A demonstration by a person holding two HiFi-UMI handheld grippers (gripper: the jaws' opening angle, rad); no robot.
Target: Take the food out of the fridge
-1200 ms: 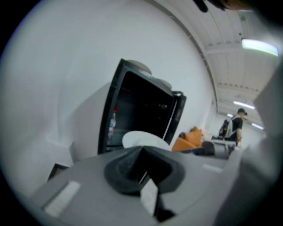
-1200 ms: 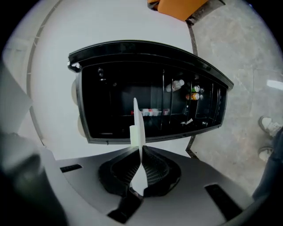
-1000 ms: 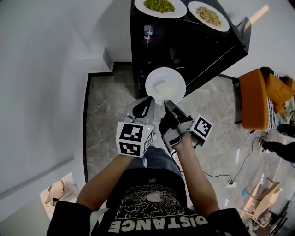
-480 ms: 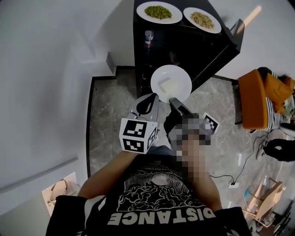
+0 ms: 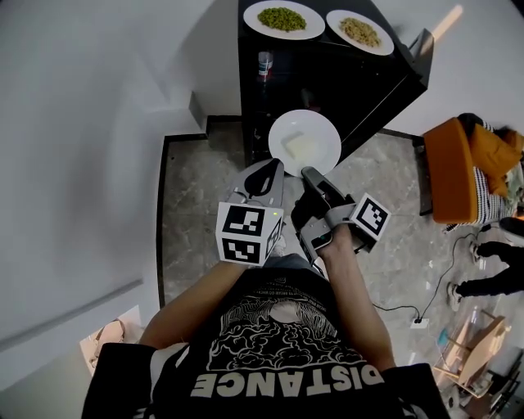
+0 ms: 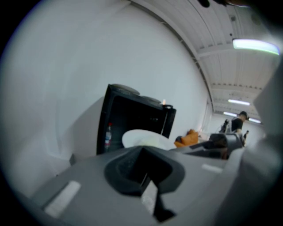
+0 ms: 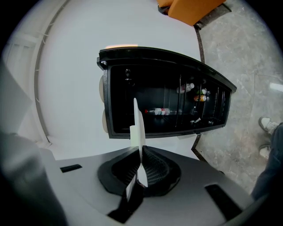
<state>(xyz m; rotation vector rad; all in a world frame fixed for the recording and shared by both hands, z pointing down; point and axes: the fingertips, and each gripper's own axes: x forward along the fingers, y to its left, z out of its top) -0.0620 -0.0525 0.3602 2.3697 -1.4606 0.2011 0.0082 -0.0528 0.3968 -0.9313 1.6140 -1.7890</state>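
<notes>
**Plate of food held in front of the open fridge**

A white plate (image 5: 321, 129) with a pale block of food (image 5: 295, 148) on it is held level in front of the black fridge (image 5: 360, 86), above the grey marble floor (image 5: 205, 213). The right gripper (image 5: 309, 173) is rolled on its side. Its fingers are clamped on the near rim of the plate, which the right gripper view shows edge-on between them. The left gripper (image 5: 271, 167) sits just beside it at the near-left rim. Its fingers are drawn together with nothing between them, and the left gripper view shows the plate just past their tips. Whether they touch the rim cannot be told.

The fridge stands open against the white wall. Its door (image 5: 413, 61) swings out to the right of the plate, with small bottles on its shelves. A clear bottle with a red cap (image 5: 264, 65) stands inside at the left. On the fridge top are two more plates, one of green food (image 5: 248, 16) and one of pale food (image 5: 334, 20).

An orange chair (image 5: 454, 176) stands to the right, well apart from the fridge. Nearer the right edge are a bystander's legs (image 5: 491, 278). A black cable (image 5: 426, 295) trails across the floor to a white socket (image 5: 420, 322). A light bag (image 5: 102, 344) lies at the lower left by the wall.
</notes>
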